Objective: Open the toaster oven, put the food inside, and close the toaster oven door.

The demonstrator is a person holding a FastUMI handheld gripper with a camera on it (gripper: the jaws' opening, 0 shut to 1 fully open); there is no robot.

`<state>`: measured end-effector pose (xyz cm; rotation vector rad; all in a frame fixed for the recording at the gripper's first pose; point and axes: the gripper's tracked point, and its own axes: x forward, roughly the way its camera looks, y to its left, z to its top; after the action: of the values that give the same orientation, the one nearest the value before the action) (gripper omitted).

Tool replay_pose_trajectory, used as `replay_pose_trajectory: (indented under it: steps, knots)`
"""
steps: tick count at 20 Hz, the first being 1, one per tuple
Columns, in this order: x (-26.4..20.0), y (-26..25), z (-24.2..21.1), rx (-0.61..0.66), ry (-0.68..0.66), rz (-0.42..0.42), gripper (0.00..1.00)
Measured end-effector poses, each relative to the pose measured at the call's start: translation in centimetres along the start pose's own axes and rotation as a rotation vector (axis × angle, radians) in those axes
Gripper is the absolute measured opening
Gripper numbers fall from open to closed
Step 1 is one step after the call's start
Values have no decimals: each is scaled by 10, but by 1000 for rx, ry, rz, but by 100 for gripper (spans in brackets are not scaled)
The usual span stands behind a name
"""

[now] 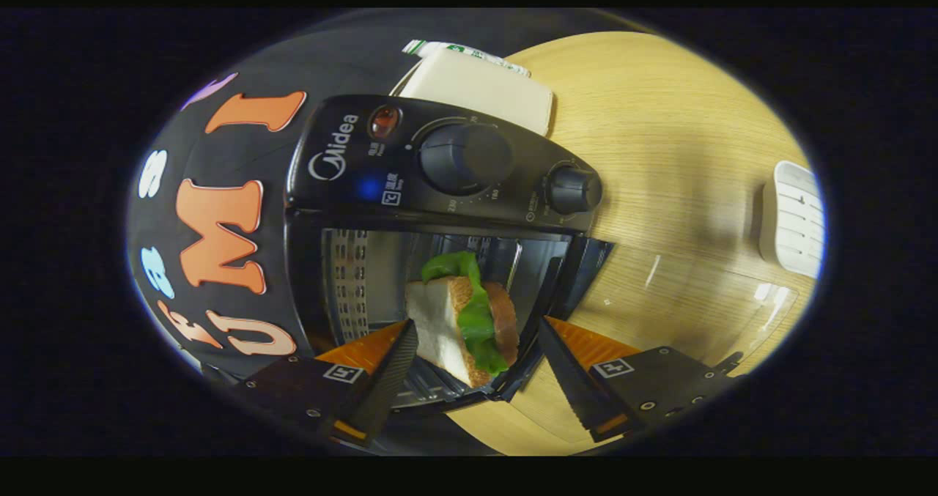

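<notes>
Your gripper (476, 349) hangs at the mouth of one black toaster oven (440, 188), its two fingers (392, 368) spread apart at the bottom of the frame and closed on nothing. One sandwich (458, 320), white bread with a green lettuce leaf, stands on edge in the centre of the frame, inside the open cavity, between the fingertips and just beyond them; whether either finger touches it cannot be told. The oven's glass door (696, 313) lies folded down flat toward the lower right, over the pale wooden table (659, 115). Above the cavity, the control panel carries two round knobs (465, 157) and one red indicator lamp (384, 121). Behind the oven, at the top of the frame, sits one cream-coloured flat box (484, 89). One white ribbed object (795, 221) rests on the table at the far right.
</notes>
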<state>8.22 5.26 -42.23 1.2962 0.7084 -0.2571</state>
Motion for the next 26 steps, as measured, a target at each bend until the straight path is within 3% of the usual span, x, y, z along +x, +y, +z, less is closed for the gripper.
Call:
replay_pose_trajectory:
  steps: [6, 15, 22, 26]
  knots:
    - [-39, -4, -16, -111, 38, -25, 98]
    - [-114, -42, -46, -633, 73, -148, 98]
    - [-137, -75, -83, -1125, 123, -237, 99]
    - [-134, -114, -95, -1247, 163, -313, 99]
